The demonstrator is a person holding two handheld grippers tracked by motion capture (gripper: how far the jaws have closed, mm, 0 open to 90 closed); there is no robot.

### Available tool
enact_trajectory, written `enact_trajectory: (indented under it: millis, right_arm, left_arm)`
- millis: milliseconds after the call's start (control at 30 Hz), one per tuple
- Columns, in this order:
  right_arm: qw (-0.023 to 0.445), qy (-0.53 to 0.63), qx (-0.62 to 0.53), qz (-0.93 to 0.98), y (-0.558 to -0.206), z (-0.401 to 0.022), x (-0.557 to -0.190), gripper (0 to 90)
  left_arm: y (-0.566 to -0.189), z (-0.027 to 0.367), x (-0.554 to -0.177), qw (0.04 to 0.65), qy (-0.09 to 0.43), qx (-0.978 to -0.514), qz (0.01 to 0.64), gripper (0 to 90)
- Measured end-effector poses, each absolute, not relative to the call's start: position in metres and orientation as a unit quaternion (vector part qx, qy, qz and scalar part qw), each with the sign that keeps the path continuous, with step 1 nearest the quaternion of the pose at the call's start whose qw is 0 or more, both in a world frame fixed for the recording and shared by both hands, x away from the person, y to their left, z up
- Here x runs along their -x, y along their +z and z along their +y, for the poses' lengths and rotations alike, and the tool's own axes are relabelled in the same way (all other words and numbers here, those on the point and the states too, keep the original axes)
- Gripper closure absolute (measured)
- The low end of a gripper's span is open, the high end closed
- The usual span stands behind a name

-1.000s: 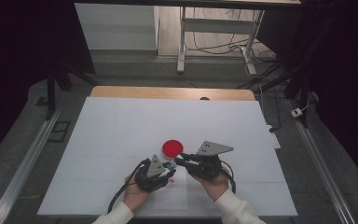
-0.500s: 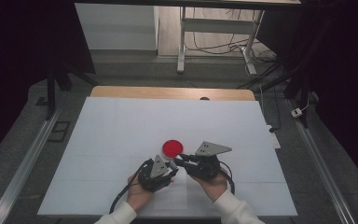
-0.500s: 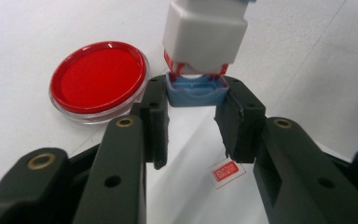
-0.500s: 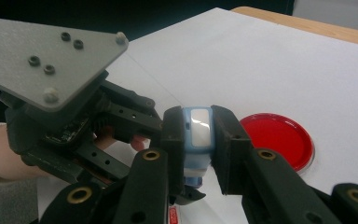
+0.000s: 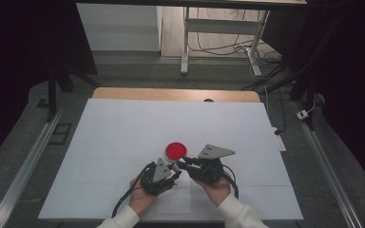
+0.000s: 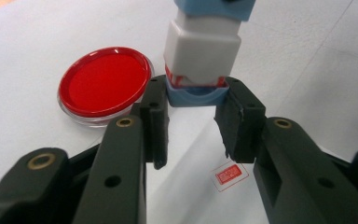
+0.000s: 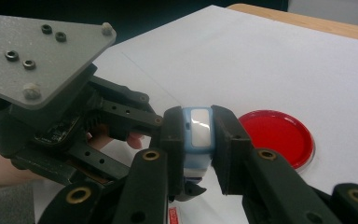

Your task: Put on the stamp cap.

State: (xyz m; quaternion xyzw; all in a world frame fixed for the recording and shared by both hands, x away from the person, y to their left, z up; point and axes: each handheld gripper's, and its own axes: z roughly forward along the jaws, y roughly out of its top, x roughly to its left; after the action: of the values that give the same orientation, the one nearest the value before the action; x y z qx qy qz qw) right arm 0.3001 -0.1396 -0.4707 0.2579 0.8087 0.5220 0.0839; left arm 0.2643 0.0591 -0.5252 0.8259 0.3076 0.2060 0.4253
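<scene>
A dim lab or workshop. A white-covered table (image 5: 123, 128) sits between metal rails (image 5: 24, 166). Cables (image 5: 218, 45) trail across the floor behind.

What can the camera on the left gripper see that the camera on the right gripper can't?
Left gripper view: a small red-and-white sticker lying flat on the table, and the white middle of the little stamp, with a red band above its blue end.

Right gripper view: the left gripper with its grey plate, and a fingertip behind it.

Both: the red dish, the white table, and jaws shut on the stamp.
</scene>
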Motion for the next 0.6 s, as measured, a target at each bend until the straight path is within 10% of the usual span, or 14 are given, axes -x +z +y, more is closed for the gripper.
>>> enact_trajectory:
  millis: [600]
  right_arm:
    - [0.074, 0.522, -0.284, 0.801, -0.4720, -0.1391, -0.3008, 74.4]
  left_arm:
    - [-0.5261, 0.0586, -0.2621, 0.423, 0.228, -0.822, 0.306, 64.0]
